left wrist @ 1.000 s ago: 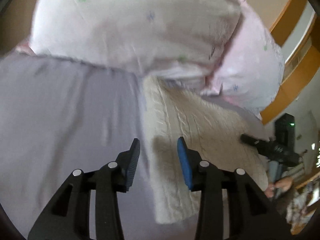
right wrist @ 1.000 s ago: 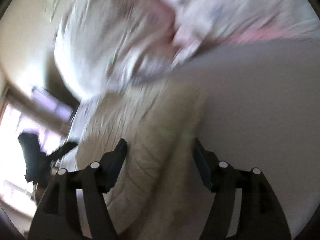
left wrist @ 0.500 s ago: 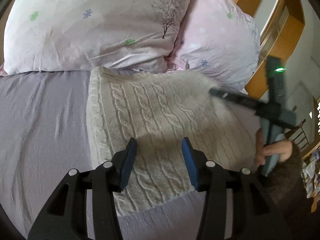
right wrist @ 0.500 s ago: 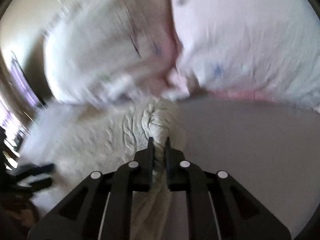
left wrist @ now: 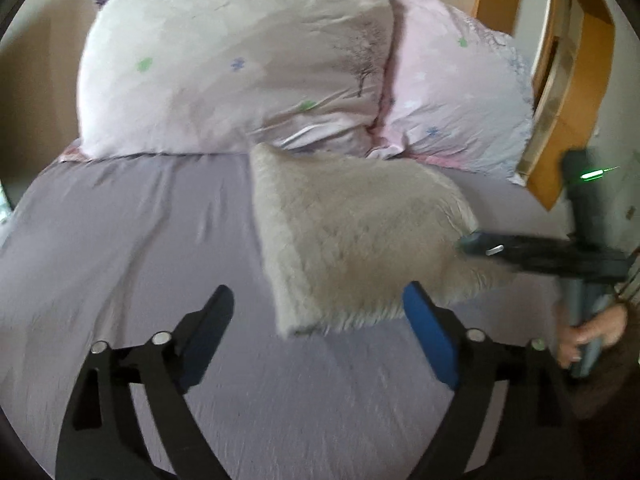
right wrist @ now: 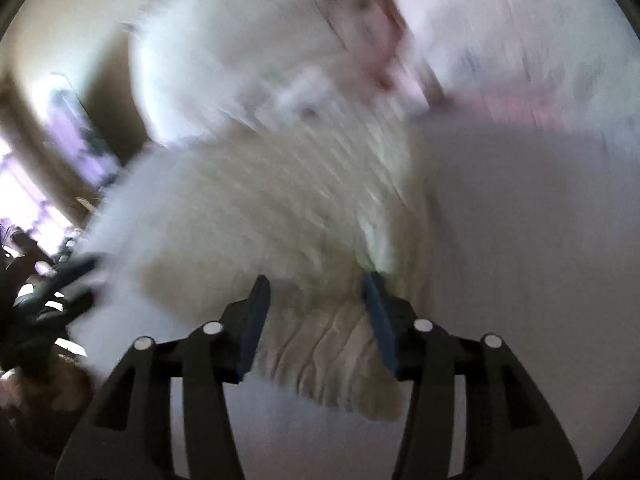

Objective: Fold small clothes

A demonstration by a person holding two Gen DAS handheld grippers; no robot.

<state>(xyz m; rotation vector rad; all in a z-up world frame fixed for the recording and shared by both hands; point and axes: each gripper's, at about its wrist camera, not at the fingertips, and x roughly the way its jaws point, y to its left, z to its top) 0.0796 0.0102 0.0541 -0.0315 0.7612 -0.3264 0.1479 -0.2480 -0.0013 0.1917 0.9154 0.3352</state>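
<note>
A cream cable-knit garment (left wrist: 352,236) lies folded on the grey bedsheet (left wrist: 140,248), its far edge against the pillows. My left gripper (left wrist: 316,320) is open wide and empty, just short of the garment's near edge. My right gripper (right wrist: 316,304) is open, its jaws straddling the garment's (right wrist: 280,208) near edge without pinching it. It also shows in the left wrist view (left wrist: 476,242) at the garment's right corner. The right wrist view is blurred.
Two pale floral pillows (left wrist: 240,64) (left wrist: 452,100) lie at the head of the bed. A wooden headboard or frame (left wrist: 592,60) stands at the right. A person's hand (left wrist: 588,328) holds the right tool.
My right gripper was shut on the garment's edge half a second ago and is now open. My left gripper has pulled back off the garment and opened wider.
</note>
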